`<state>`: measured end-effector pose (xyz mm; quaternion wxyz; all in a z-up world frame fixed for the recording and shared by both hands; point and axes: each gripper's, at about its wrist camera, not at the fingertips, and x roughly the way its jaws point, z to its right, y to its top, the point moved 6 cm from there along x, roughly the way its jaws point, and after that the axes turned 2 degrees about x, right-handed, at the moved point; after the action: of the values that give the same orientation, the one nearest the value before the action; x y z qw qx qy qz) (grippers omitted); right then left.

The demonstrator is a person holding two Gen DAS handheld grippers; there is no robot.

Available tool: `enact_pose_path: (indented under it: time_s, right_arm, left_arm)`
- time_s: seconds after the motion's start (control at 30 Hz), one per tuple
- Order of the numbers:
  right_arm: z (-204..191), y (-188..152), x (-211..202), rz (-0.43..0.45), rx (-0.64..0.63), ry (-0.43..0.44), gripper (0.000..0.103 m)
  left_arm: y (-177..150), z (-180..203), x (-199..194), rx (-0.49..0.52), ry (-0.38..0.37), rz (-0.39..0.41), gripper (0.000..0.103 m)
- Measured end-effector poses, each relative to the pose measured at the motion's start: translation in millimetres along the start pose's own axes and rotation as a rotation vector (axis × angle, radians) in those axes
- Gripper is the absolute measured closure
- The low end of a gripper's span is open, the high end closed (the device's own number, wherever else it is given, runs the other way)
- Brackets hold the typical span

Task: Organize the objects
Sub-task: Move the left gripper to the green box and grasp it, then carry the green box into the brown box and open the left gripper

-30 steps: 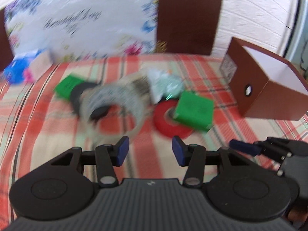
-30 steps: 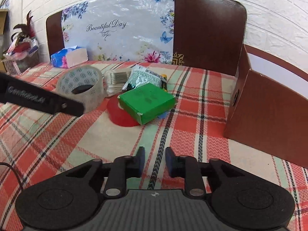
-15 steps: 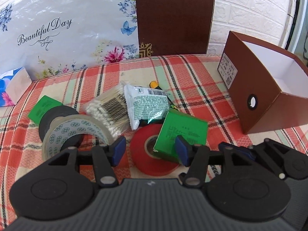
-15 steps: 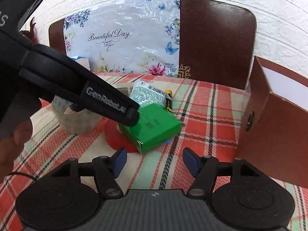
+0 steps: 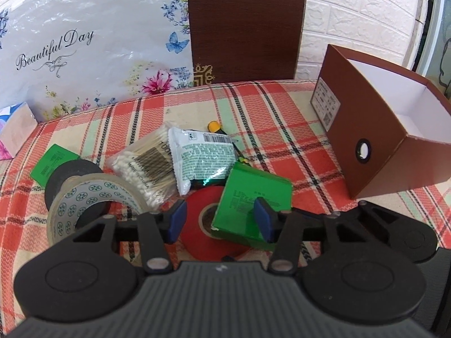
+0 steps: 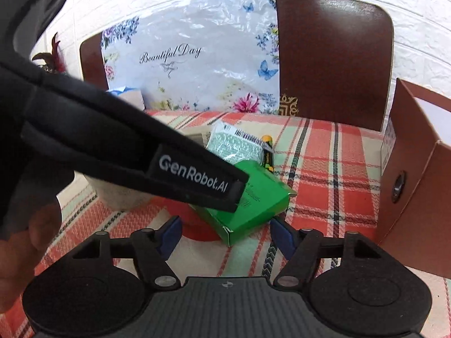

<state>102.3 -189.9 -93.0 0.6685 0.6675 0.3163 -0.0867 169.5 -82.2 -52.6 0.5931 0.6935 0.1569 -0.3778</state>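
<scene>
A green box [image 5: 253, 197] leans on a red tape roll [image 5: 197, 233] in the middle of the plaid tablecloth. My left gripper [image 5: 220, 219] hovers right over them. Its jaws are closing with the box's near corner and the roll between the blue pads, and neither pad presses on them. From the near side, my right gripper [image 6: 225, 235] faces the same green box [image 6: 253, 197] and stands open with nothing gripped. The left tool's black casing [image 6: 141, 152] crosses the right wrist view and hides the tape rolls.
A patterned tape roll [image 5: 84, 202], black tape roll [image 5: 70, 174], small green box [image 5: 53, 160], cotton swab bag [image 5: 146, 166] and white packet [image 5: 203, 157] lie left of centre. An open brown box [image 5: 380, 146] stands right. A chair back [image 5: 245, 22] rises behind. A hand [image 6: 28, 253] shows.
The left gripper moved in over the red roll and green box, and its jaws narrowed a little. The right gripper opened from nearly shut to wide. The left tool's casing swung into the right view.
</scene>
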Motion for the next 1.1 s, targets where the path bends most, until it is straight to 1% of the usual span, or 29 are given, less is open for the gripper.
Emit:
enact_pose_path:
  time_s: [0.13,0.2,0.3,0.43,0.53,0.57,0.67,0.7,0.73,0.77,0.8,0.83,0.93,1.0,1.03,1.07,1.1]
  right_arm:
    - [0,3,-3,-0.002,0.007,-0.003,0.044]
    - [0,5,-6,0.003,0.011,-0.003,0.048]
    - [0,4,-16,0.009,0.013,-0.010,0.048]
    - [2,-2,-34,0.015,0.033,-0.020,0.048]
    - [1,-14,-56,0.020,0.025,-0.025,0.046]
    - [1,-20,-64,0.018,0.017,-0.028,0.046]
    - [3,-37,-87,0.010,0.007,-0.042,0.046]
    - [5,-42,-94,0.007,0.013,-0.044,0.043]
    - [7,-46,-101,0.006,0.019,-0.047,0.037]
    - [10,-49,-104,0.004,0.020,-0.051,0.033]
    - [11,-51,-107,0.003,0.018,-0.054,0.028]
    - [12,-51,-109,0.006,0.018,-0.057,0.026]
    - [16,-49,-99,-0.018,0.038,-0.057,0.025]
    - [17,-48,-88,-0.045,0.036,-0.042,0.022]
    - [17,-48,-80,-0.064,0.028,-0.045,0.021]
    - [15,-48,-72,-0.085,0.019,-0.045,0.021]
    - [14,-47,-69,-0.087,0.011,-0.045,0.023]
  left_arm:
    - [-2,5,-2,0.003,-0.021,-0.004,0.057]
    - [-4,8,-4,0.004,-0.037,-0.007,0.062]
    - [-8,12,-8,0.008,-0.053,-0.011,0.063]
    - [-22,17,-18,-0.024,-0.122,-0.030,0.063]
    - [-38,25,-26,-0.052,-0.183,-0.061,0.063]
    - [-44,29,-29,-0.051,-0.200,-0.068,0.063]
    - [-59,45,-42,-0.007,-0.250,-0.074,0.063]
    - [-63,49,-46,0.002,-0.259,-0.074,0.061]
    - [-64,49,-49,0.007,-0.260,-0.070,0.059]
    - [-64,49,-51,0.007,-0.253,-0.063,0.053]
    - [-62,46,-52,0.001,-0.240,-0.055,0.051]
    - [-59,42,-52,-0.010,-0.225,-0.050,0.050]
    - [-53,36,-45,-0.028,-0.207,-0.068,0.051]
    - [-54,40,-37,-0.010,-0.206,-0.089,0.051]
    - [-57,42,-30,-0.003,-0.204,-0.109,0.053]
    - [-59,44,-23,-0.006,-0.216,-0.123,0.055]
    - [-59,45,-20,-0.022,-0.243,-0.117,0.058]
